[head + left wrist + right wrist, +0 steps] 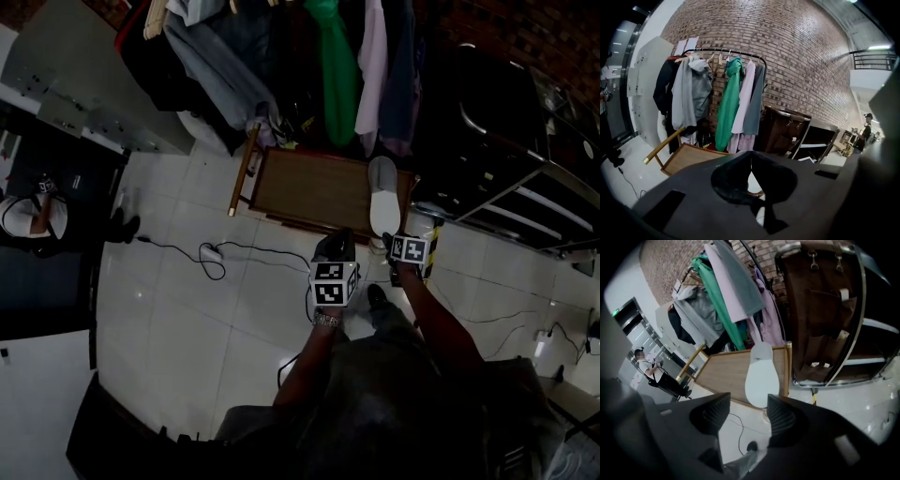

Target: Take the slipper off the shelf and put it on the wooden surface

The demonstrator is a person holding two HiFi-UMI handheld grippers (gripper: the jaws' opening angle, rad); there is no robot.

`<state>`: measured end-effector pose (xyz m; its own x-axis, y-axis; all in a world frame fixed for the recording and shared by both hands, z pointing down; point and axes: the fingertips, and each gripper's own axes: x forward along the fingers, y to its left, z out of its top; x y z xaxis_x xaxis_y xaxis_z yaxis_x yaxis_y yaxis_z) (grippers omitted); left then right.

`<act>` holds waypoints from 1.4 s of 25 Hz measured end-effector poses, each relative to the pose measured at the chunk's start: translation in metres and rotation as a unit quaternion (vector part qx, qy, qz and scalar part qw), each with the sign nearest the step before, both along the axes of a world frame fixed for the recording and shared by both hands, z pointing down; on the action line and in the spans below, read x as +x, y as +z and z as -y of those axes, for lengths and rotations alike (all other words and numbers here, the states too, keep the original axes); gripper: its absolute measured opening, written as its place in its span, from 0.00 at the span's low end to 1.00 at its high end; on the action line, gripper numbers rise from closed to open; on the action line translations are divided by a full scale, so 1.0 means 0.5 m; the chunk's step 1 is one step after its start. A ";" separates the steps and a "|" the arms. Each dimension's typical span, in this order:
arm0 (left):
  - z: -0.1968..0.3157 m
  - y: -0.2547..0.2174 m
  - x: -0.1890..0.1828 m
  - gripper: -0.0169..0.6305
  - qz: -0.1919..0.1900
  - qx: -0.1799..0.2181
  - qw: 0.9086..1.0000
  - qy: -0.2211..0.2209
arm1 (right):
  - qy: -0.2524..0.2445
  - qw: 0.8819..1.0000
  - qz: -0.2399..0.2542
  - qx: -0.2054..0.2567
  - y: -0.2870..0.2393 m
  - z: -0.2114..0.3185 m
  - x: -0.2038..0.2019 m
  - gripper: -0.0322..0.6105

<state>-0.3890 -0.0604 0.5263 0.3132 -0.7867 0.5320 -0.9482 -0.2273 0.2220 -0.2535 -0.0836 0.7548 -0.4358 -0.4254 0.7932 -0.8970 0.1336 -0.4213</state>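
Observation:
A pale grey slipper [383, 195] lies flat along the right edge of the low wooden surface [309, 192], sole down, with its heel end toward me. In the right gripper view the slipper [761, 373] rests on the wood [726, 373] just beyond my jaws. My right gripper [749, 413] is open, its ribbed pads are apart and nothing is between them. In the head view the right gripper [392, 239] hovers just short of the slipper's near end. My left gripper [336, 242] hangs beside it over the front edge. The left gripper [751, 157] is shut and empty.
A clothes rack [337, 75] with several hanging garments stands behind the wooden surface. A dark metal shelf unit [506, 169] is to the right, and a brown hanging organiser [820, 310] is on it. A cable [211, 253] trails over the white tiles. A person [37, 216] stands far left.

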 end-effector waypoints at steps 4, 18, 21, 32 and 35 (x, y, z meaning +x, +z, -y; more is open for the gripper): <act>-0.013 -0.027 -0.029 0.03 -0.007 0.004 0.999 0.049 | 0.006 0.996 0.031 0.086 -0.165 -0.022 -0.070 0.21; -0.102 -0.051 0.036 0.03 -0.022 -0.004 0.987 0.161 | -0.016 0.976 -0.019 0.216 -0.468 -0.157 -0.199 0.05; -0.103 -0.083 0.068 0.03 -0.016 0.008 0.986 0.167 | 0.008 0.976 -0.034 0.217 -0.492 -0.153 -0.149 0.05; -0.096 -0.120 0.053 0.03 -0.001 0.033 0.990 0.137 | -0.009 0.971 -0.024 0.239 -0.544 -0.138 -0.158 0.05; -0.093 -0.131 0.035 0.03 0.003 0.039 0.992 0.124 | -0.017 0.970 -0.013 0.241 -0.556 -0.138 -0.178 0.05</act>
